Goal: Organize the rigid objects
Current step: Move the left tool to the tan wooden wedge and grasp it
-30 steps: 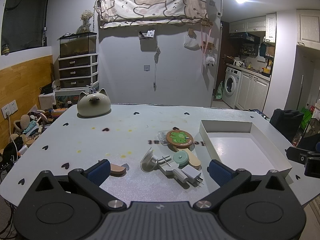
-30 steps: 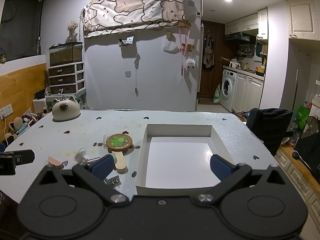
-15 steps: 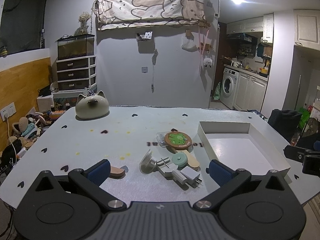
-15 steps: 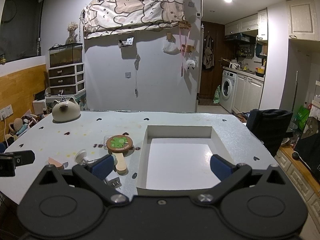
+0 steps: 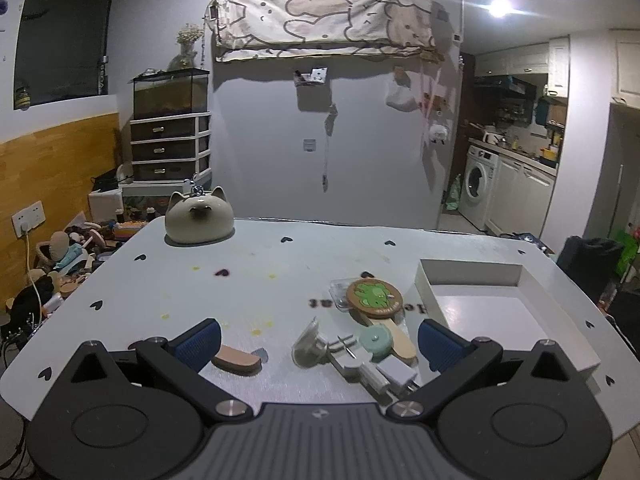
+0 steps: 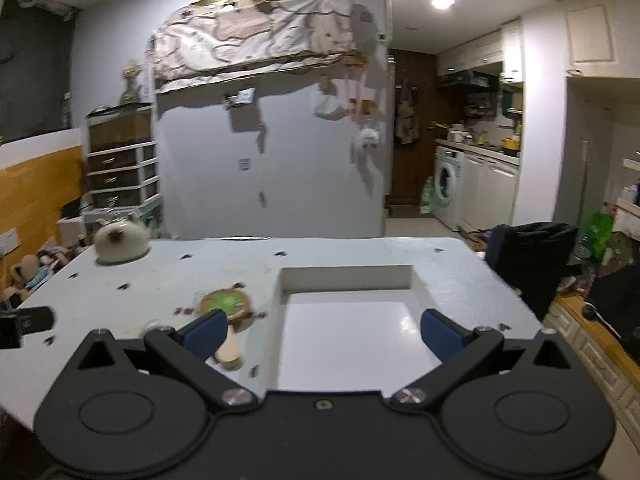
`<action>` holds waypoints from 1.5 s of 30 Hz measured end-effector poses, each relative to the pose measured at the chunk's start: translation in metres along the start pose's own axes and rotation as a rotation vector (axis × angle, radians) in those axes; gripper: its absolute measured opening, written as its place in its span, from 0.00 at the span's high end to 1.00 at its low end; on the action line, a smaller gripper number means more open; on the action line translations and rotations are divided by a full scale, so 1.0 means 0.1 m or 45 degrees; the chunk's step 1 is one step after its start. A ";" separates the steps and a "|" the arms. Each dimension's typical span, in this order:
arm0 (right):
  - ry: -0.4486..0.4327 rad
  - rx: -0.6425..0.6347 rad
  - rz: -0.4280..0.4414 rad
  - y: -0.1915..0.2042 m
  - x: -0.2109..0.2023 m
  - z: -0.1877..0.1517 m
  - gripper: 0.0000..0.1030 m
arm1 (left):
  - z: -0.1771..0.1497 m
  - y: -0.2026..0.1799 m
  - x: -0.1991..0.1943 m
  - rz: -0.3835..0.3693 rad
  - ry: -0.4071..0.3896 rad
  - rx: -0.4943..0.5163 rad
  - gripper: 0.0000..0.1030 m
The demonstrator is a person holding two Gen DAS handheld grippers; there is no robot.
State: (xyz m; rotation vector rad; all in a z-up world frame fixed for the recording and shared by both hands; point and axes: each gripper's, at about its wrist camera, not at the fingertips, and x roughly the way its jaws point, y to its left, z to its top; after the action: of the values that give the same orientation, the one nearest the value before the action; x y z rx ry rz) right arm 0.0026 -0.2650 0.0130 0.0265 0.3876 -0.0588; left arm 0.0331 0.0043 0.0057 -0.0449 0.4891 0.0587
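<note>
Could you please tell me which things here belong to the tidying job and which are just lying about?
Job: white tray, frog paddle, charger, suction cup, green disc, brown piece.
Lying about: cat ornament, drawers, washing machine.

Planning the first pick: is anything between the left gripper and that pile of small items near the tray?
Nothing visible blocks it. The left gripper is open, and the pile, with the white plug and suction cup, lies between its fingers, beside the white tray.
</note>
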 end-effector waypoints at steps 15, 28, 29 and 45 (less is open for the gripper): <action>0.006 0.007 -0.189 -0.94 1.06 0.35 0.00 | 0.35 -0.08 0.77 0.256 0.035 -0.114 0.00; 0.412 0.031 -0.051 -1.71 2.24 -0.01 0.21 | 0.17 0.03 1.39 0.535 0.216 -0.318 0.00; 0.444 0.038 -0.034 -1.73 2.31 -0.07 0.27 | 0.15 0.03 1.40 0.549 0.224 -0.333 0.00; 0.757 0.079 0.096 -1.80 2.67 -0.55 0.97 | -0.07 0.05 1.47 0.640 0.318 -0.525 0.00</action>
State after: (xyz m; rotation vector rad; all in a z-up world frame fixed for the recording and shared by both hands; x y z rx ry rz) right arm 0.2176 -0.4565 -0.1416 0.1212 0.9786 0.0134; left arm 0.1593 0.0155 -0.0698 -0.3359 0.7233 0.6535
